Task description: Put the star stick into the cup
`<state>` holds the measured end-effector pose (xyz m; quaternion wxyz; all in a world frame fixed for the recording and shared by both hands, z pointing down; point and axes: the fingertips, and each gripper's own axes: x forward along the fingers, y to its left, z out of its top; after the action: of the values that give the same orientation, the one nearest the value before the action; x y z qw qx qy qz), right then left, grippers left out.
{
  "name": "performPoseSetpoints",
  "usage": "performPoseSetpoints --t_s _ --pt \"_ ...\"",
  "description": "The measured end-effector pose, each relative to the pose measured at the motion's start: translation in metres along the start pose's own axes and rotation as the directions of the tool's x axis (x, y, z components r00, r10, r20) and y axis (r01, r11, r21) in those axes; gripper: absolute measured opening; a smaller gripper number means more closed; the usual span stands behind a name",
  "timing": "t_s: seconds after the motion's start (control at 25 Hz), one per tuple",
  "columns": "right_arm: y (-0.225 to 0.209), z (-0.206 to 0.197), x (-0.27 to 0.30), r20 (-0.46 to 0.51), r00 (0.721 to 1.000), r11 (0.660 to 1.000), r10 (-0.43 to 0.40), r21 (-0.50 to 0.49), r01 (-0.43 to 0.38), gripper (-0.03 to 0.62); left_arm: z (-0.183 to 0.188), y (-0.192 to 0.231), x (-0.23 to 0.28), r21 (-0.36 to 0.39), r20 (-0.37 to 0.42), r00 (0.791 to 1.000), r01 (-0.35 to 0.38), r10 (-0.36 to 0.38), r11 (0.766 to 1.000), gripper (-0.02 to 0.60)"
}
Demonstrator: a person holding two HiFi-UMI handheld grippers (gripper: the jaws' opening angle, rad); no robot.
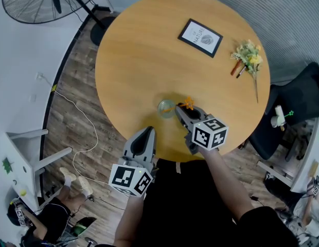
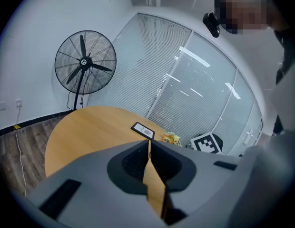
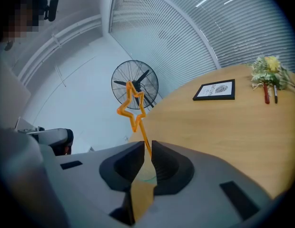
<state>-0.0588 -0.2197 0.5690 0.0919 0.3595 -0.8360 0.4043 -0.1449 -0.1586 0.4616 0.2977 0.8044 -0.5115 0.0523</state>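
At the near edge of the round table (image 1: pixel 139 50), the left gripper (image 2: pixel 149 144) has its jaws pressed together with nothing between them. Just right of it and farther in stands the clear cup (image 1: pixel 166 107). The orange star stick (image 3: pixel 132 106) leans rightward from the cup, its shaft passing between the jaws of the right gripper (image 3: pixel 146 148), which stand slightly apart without pinching it.

Bright, even indoor light is washing over the round table (image 1: pixel 144 55), shadows lying faint along its near edge. Streaks of glare are glinting on the glass wall (image 2: pixel 195 61). Both gripper views are bulging fisheye-style, corners darkening to black, the nearest foreground going soft.
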Motion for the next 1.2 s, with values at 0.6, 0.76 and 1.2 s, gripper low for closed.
performPoseSetpoints --t_s 0.6,0.76,1.2 --pt "-0.002 -0.006 -0.002 -0.015 1.000 1.000 -0.007 -0.002 0.007 0.130 -0.002 -0.002 -0.004 0.005 0.004 1.000 0.004 -0.004 1.000 0.012" --pt "-0.003 -0.007 -0.003 -0.017 1.000 1.000 -0.011 -0.002 0.011 0.152 -0.001 -0.003 -0.004 0.005 0.005 1.000 0.005 -0.005 1.000 0.014" --pt "-0.004 -0.012 -0.007 -0.016 0.999 0.999 -0.032 0.006 0.032 0.179 -0.002 -0.004 -0.010 0.007 0.011 1.000 0.011 -0.011 1.000 0.012"
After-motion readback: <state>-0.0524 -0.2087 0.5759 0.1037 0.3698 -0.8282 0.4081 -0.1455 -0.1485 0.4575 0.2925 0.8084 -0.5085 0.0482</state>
